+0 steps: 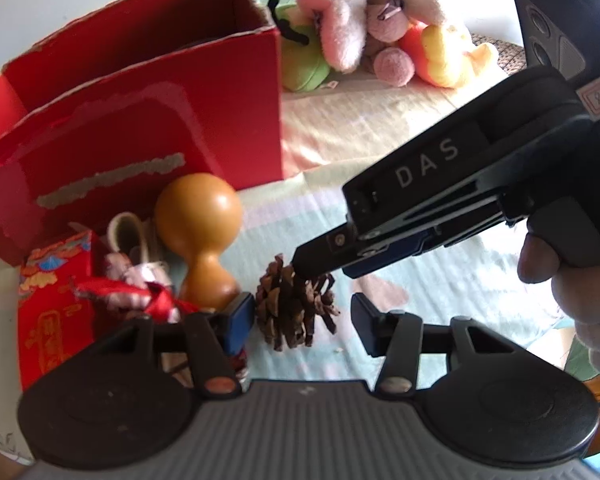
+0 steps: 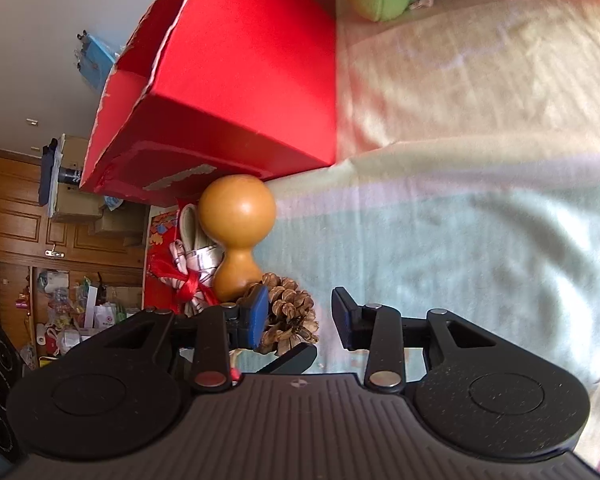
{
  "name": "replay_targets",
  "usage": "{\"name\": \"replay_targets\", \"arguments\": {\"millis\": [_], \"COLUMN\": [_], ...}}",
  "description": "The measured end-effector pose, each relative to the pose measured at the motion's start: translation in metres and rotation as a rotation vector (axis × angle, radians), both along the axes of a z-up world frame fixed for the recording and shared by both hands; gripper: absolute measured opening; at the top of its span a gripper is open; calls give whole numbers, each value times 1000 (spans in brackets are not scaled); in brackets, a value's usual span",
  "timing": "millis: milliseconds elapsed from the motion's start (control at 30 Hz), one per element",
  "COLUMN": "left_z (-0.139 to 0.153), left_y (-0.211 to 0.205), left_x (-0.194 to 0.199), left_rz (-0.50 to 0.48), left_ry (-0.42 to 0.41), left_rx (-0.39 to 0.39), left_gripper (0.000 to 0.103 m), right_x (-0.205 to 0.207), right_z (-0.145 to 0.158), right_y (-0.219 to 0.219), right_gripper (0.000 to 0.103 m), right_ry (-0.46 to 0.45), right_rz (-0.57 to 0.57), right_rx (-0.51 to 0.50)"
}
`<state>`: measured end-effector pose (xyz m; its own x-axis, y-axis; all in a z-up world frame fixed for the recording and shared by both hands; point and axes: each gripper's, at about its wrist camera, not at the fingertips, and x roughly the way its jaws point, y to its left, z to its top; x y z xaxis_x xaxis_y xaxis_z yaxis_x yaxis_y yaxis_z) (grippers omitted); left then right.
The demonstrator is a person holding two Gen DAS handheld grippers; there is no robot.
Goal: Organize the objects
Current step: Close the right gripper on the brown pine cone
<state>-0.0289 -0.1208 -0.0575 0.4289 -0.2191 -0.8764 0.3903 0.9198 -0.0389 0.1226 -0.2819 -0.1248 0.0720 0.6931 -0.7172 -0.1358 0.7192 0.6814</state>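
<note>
Closing now risks the brittle pine cone (image 1: 296,304) shedding scales or rolling into the gourd (image 1: 204,236), since both tools crowd it. The left gripper (image 1: 303,318) is spread, the cone between its fingers. The right gripper (image 2: 300,316) is spread too, its left finger touching the cone, mid-bedspread (image 1: 440,288), in front of the red box (image 1: 140,120).

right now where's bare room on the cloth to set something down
Free: the cloth right of the pine cone, and the stretch between the red box and the soft toys. Crowded: in front of the box, where the gourd, ribbon bundle and small red packet sit packed together.
</note>
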Motion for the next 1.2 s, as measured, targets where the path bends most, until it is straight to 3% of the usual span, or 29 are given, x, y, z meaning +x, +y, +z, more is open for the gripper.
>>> {"name": "replay_targets", "arguments": {"millis": [333,433,500,733,933,1200], "left_z": [-7,-9,-13,-24,-21,13], "left_y": [-25,-23,-18,-15,-13,-15], "left_x": [15,15,14,19,18,12], "left_rz": [-56,-62,-53,-30,-18,-41], "left_ry": [-34,-34,-14,46,41,-32], "left_rx": [-66,-60,-54,-81,-91,-100], "left_gripper": [54,64,64,47,46,46], "right_x": [0,-1,-2,-4,-5,-11], "right_z": [-5,-4,-3,-3,4,43], "right_y": [-37,-41,-40,-30,-27,-26], "right_gripper": [40,41,42,45,44,41], "right_ry": [14,19,23,27,20,-77], "right_rz": [-86,-104,-109,-85,-71,-52], "right_rx": [-54,-30,-5,16,14,8]}}
